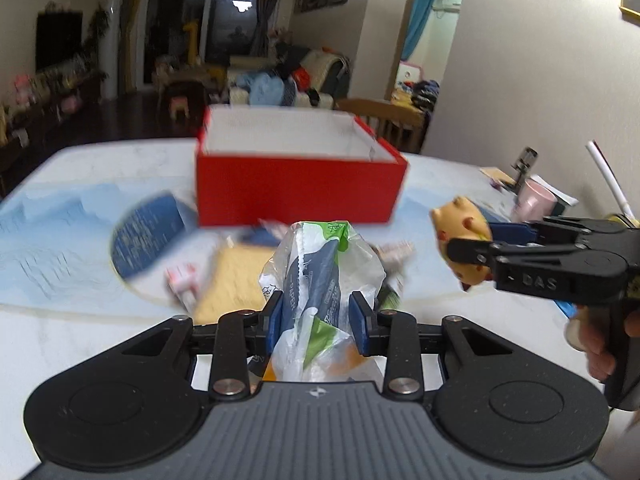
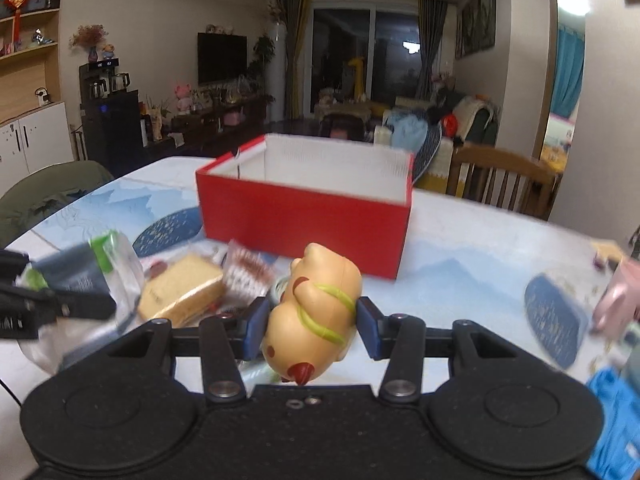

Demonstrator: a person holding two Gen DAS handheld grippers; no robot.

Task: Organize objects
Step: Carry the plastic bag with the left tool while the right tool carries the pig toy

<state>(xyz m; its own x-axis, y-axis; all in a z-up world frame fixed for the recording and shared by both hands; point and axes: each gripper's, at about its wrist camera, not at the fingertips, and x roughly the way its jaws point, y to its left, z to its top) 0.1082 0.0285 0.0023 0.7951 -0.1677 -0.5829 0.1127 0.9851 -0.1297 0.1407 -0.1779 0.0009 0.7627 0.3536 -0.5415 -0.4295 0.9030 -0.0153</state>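
**Both grippers loaded in front of the red box**

The left gripper (image 1: 316, 322) pinches a crinkled packet (image 1: 320, 276) printed in white, green and dark blue; its blue pads (image 1: 276, 322) press into the wrapper from both sides, and the packet stands up between them, clear of the table. The right gripper (image 2: 310, 328) clamps a tan toy (image 2: 316, 312) with yellow-green stripes and red spots, lying tilted between the pads (image 2: 370, 330), its red-tipped end toward the camera. In the left wrist view the right gripper (image 1: 468, 246) reaches in from the right edge with the same toy (image 1: 464, 240) at its tip, a hand (image 1: 600, 344) on its grip. In the right wrist view the left gripper (image 2: 90, 304) enters from the left with the packet (image 2: 92, 276).

Below and between the two grippers, near the middle of the table (image 2: 480, 248), lies a small heap: a wrapped cake slice (image 2: 180, 292) and a small red-patterned sachet (image 2: 246, 274) just beside it. All of it is blurred.

Just behind the heap stands the red box (image 2: 308, 216), open at the top, with a white lining. The table top bears a pale blue printed mat (image 1: 52, 236) with dark blue patches. Toward the table's right edge stands a pink cup (image 1: 536, 200). A wooden chair (image 2: 504, 184) sits at the far right side of the table.
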